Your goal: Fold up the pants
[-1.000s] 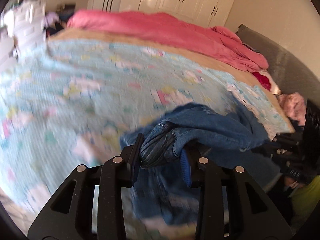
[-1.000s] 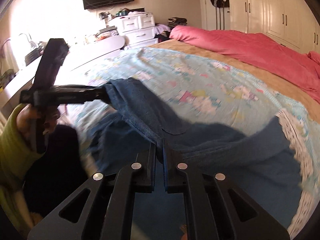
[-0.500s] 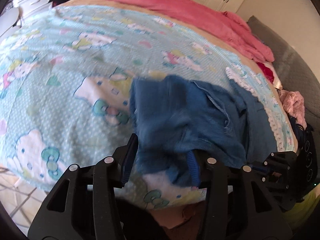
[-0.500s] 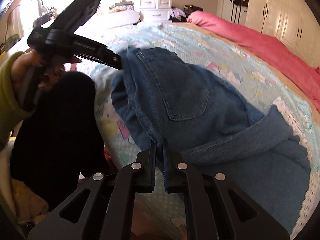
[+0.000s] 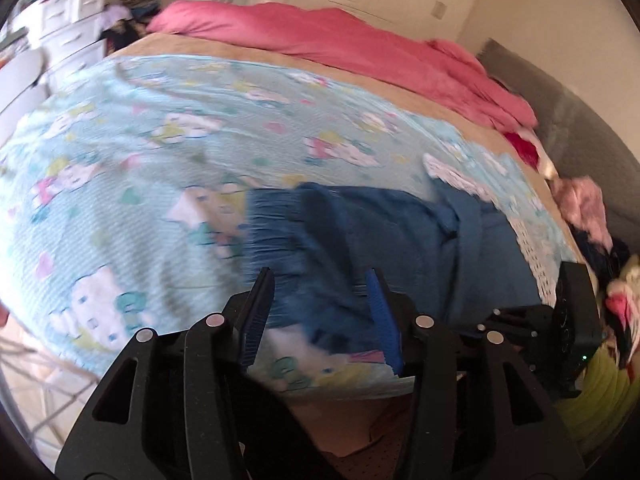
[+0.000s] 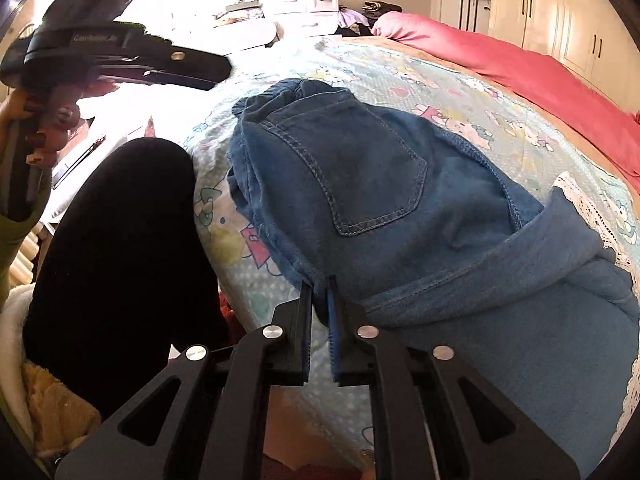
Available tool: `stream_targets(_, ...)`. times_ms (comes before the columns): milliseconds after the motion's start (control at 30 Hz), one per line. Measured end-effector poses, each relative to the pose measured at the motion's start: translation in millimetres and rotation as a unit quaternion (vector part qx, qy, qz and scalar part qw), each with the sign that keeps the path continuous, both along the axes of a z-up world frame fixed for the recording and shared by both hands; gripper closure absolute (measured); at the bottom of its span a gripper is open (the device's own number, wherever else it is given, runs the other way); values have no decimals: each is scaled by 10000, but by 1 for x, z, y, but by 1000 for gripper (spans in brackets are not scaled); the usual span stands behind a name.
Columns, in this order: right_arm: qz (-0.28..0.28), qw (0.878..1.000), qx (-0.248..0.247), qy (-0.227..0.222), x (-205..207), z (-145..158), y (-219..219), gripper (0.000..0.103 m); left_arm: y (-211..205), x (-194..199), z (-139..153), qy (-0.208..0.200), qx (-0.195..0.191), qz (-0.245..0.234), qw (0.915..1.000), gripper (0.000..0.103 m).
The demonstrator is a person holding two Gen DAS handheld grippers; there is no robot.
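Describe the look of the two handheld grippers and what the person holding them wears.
Both grippers, left gripper and right gripper, are matte black plastic with triangular cut-outs, silver round bolt heads and ribbed blue pads on the inner faces of the fingers. Seen from the right wrist, the left gripper's body carries small pale lettering, too blurred to read. The hand holding it comes out of a yellow-green sleeve.

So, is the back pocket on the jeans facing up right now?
Yes, the jeans lie on the bedspread with the stitched back pocket showing on top.
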State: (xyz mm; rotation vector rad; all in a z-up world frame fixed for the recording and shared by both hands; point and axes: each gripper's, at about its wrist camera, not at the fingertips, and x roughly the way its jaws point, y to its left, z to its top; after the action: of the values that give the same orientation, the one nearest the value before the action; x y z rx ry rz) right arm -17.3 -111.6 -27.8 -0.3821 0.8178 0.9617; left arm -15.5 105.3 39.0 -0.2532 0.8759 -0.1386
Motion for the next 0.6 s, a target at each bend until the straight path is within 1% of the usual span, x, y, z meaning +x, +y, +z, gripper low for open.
stream_targets(33, 11, 10000, -3, 22, 0, 1, 0, 89, -5, 4, -3, 26, 2, -84, 10000, 64)
stream_targets(100, 23, 9999, 60, 118, -1, 4, -3, 87, -15, 16, -16, 198, 66, -171, 9996, 64)
stream_targets(200, -101, 9994, 210, 261, -2, 13, -13, 84, -21, 27, -37, 471, 314, -159, 9983, 64)
stream_targets(267, -230, 9987, 395, 229, -3, 23, -21, 83, -19, 30, -47, 544, 293, -169, 9979, 64)
stream_targets(367, -466, 9966, 657, 162, 2, 37, -28, 82, -17, 30, -51, 530, 204, -170, 9982, 64)
stream_targets(433, -551, 9952, 777, 219, 8, 40, -27, 73, -17, 29, -51, 517, 185, -166, 9984, 64)
stream_targets(500, -681, 9958, 542, 267, 14, 31, -20, 70, -17, 29, -53, 500, 174, -161, 9985, 64)
stream_targets(567, -874, 9955, 12, 366, 21, 12, -12, 70, -19, 29, -54, 510, 157, -173, 9984, 64)
stream_targets(600, -943, 9939, -233, 514, 24, 0, -9, 70, -18, 29, -53, 508, 143, -180, 9984, 64)
